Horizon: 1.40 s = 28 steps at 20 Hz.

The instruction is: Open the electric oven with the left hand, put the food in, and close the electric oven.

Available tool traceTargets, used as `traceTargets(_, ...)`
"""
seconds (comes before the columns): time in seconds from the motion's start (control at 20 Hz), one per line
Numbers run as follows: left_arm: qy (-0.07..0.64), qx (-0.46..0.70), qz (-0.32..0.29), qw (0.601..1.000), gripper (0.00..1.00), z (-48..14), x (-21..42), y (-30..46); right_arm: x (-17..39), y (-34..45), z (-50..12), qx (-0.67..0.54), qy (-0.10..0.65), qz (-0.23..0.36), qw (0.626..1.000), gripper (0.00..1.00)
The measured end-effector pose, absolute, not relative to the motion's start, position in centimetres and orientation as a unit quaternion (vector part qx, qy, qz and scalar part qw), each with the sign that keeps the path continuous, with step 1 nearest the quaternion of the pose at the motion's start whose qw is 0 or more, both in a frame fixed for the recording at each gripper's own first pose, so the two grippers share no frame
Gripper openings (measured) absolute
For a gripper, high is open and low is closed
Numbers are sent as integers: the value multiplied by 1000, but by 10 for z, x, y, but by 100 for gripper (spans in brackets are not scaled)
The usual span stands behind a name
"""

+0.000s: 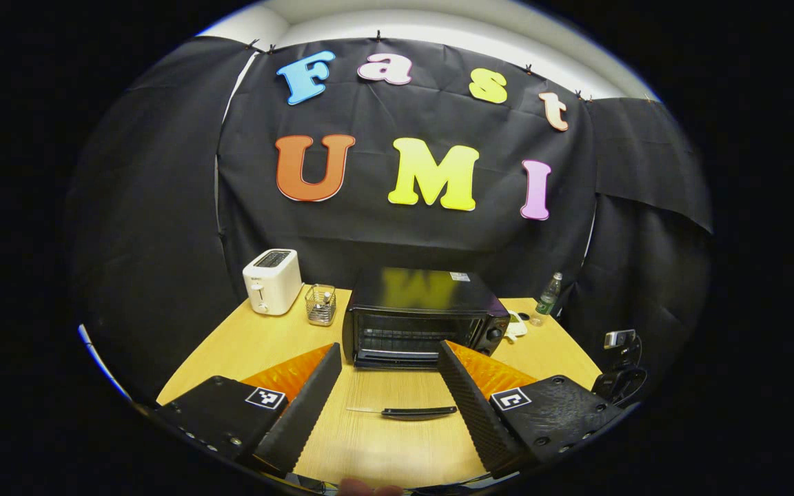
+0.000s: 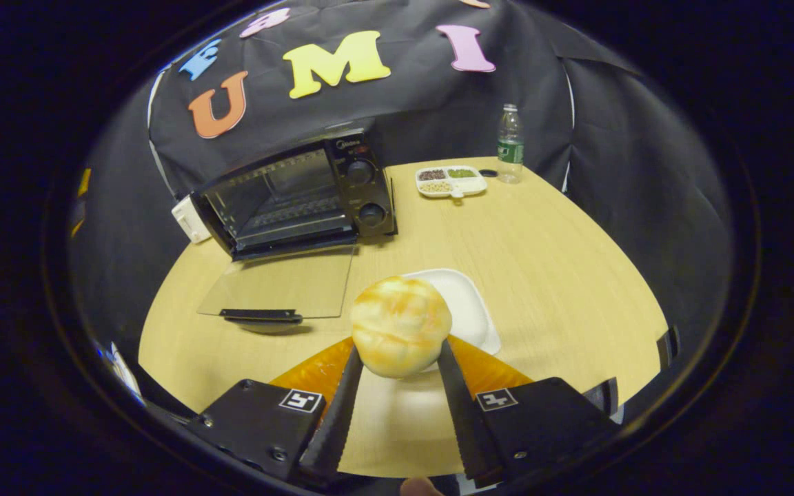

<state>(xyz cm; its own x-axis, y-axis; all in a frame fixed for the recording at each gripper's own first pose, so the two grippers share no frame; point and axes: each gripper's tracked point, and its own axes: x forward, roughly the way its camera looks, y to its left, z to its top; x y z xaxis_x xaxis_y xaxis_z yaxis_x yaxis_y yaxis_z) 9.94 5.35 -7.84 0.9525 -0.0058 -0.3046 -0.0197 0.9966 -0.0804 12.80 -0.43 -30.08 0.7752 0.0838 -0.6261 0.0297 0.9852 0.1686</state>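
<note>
Right gripper (image 2: pixel 397 358) is clamped on a round, glossy bun (image 2: pixel 400 335), held above a white plate (image 2: pixel 469 303) near the table's (image 2: pixel 562 275) front edge. Left gripper (image 1: pixel 389 386) is spread wide with nothing between its fingers, over bare wood. Oven (image 1: pixel 424 317) stands mid-table with its glass door (image 2: pixel 280 286) folded down flat, toaster (image 1: pixel 271 280), wire basket (image 1: pixel 320 304) and bottle (image 2: pixel 509 143) near the back edge.

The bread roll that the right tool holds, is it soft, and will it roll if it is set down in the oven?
The bread roll looks puffy and glazed, so it is probably light and easily squashed. The right tool grips it low on its sides, so it might slip. Its rounded shape could rock or roll on the oven rack.
</note>
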Motion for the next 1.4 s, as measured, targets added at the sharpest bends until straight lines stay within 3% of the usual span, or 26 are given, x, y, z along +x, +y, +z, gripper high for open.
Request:
traceTargets(0.3, 167, -23, -5, 986, 93, -92, 73, 104, 179, 75, -265, 129, 278, 11, 952, 67)
traceTargets(0.65, 185, -9, 43, 982, 93, -108, 46, 173, 285, 147, -266, 174, 248, -4, 953, 66)
traceTargets(1.25, 246, -8, 79, 966, 93, -145, 23, 226, 397, 161, -301, 256, 212, -97, 938, 66)
traceTargets(1.4, 245, 1, 70, 967, 93, -145, 23, 227, 409, 160, -304, 250, 208, -103, 940, 74)
